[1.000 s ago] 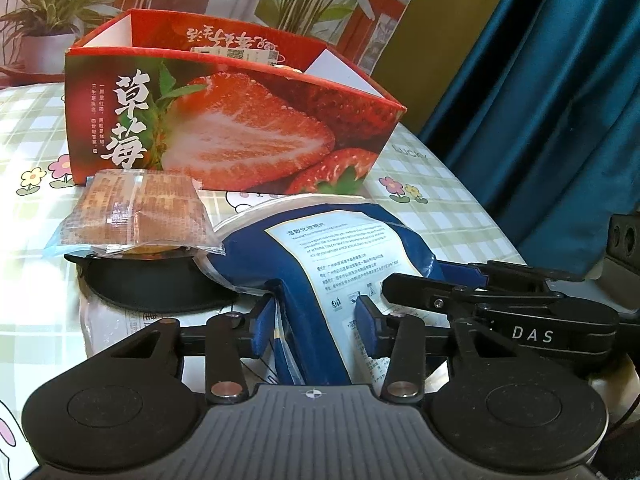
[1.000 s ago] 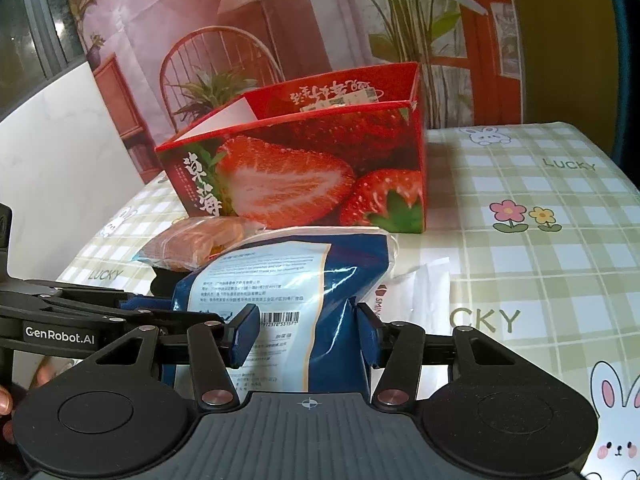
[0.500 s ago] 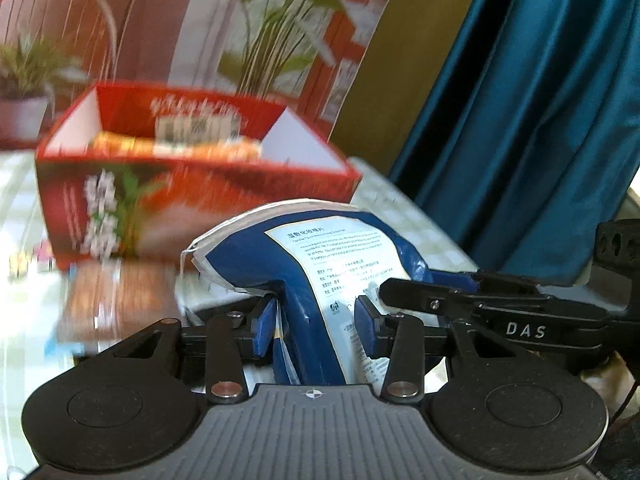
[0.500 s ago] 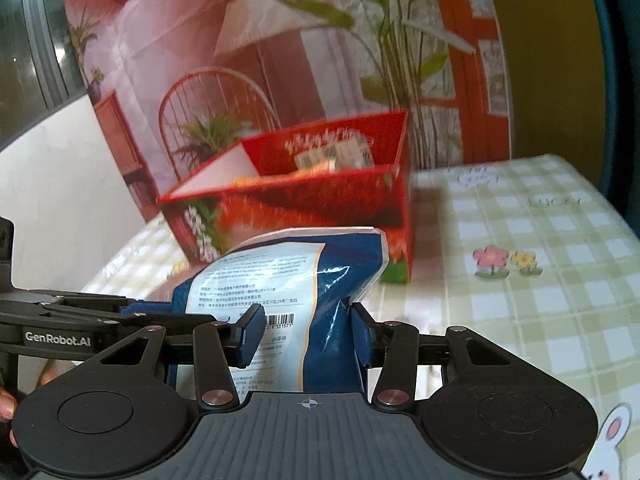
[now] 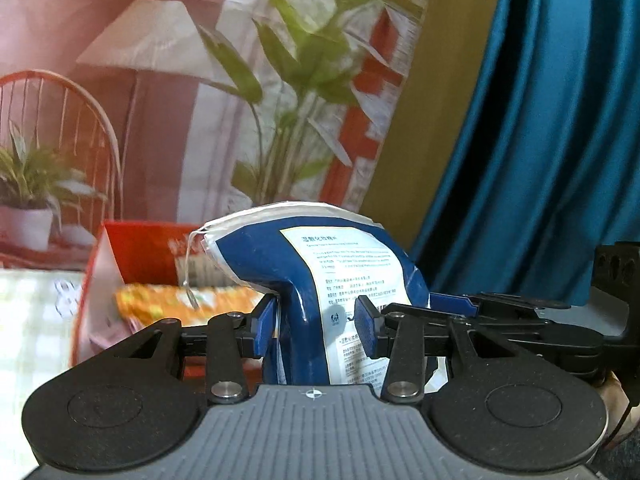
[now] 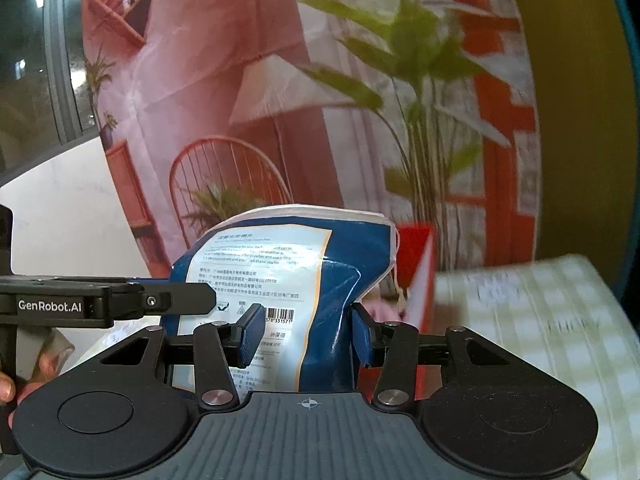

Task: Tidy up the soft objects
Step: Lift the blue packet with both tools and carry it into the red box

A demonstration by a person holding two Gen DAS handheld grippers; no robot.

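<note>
1. The blue plastic pouch with a white printed label [image 5: 304,276] sits upright between the blue pads of the left gripper [image 5: 316,330], which is clamped on its lower part.
2. The right gripper [image 6: 308,332] clamps the same pouch [image 6: 280,272] from the opposite side; each gripper appears in the other's view.
3. Behind the pouch stands the red cardboard box [image 5: 144,252], open-topped, with an orange packet [image 5: 160,300] inside.
4. The box rests on a green-checked tablecloth [image 6: 532,320]. A printed backdrop of a lamp and plants [image 5: 240,80] and a teal curtain [image 5: 540,140] stand behind.
5. The box and cloth are blurred; the pouch hides the box's centre.
</note>
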